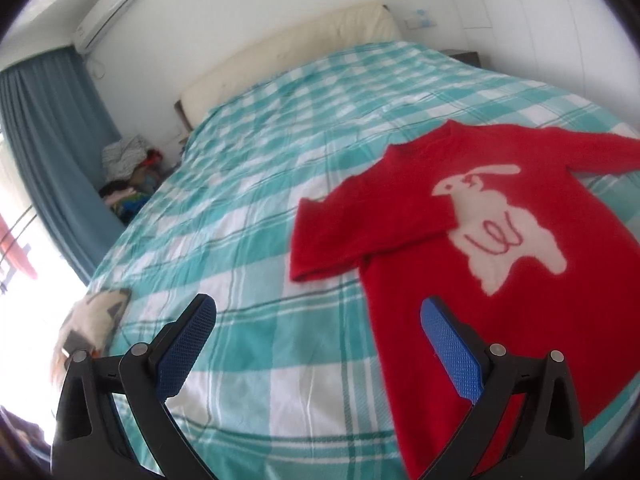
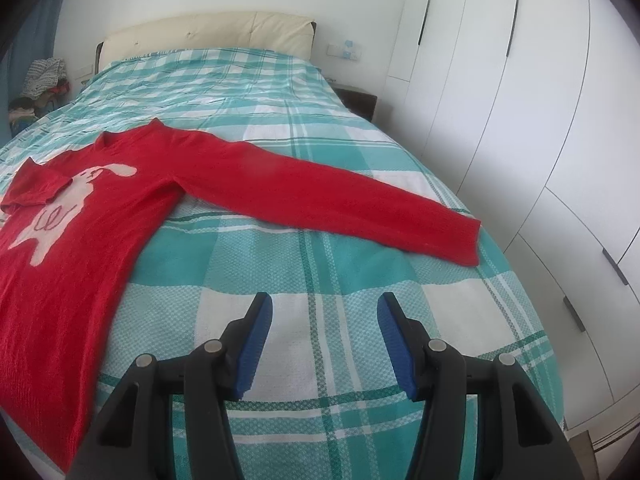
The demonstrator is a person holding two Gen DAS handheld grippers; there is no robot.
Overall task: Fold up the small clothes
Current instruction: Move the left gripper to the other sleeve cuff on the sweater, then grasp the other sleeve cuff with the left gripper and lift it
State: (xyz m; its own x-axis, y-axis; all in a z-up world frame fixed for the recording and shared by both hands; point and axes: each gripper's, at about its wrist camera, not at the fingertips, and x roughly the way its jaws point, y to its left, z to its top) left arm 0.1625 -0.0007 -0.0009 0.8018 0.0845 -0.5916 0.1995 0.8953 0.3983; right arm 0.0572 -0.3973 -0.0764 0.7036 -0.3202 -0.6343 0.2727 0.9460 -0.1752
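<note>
A small red sweater point(image 1: 472, 280) with a white rabbit on the front lies flat on the teal checked bedspread point(image 1: 248, 184). Its left sleeve point(image 1: 340, 232) is folded in over the chest. Its right sleeve point(image 2: 340, 204) lies stretched out straight toward the bed's right edge. My left gripper point(image 1: 318, 314) is open and empty, above the bed at the sweater's left lower side. My right gripper point(image 2: 325, 312) is open and empty, above the bedspread below the stretched sleeve, right of the sweater's body point(image 2: 68, 248).
A cream headboard point(image 2: 208, 30) stands at the far end. White wardrobe doors point(image 2: 520, 100) run along the right of the bed. A blue curtain point(image 1: 52, 152) and a pile of clothes point(image 1: 128, 176) are at the left. A white and grey furry item point(image 1: 96, 316) lies at the left edge.
</note>
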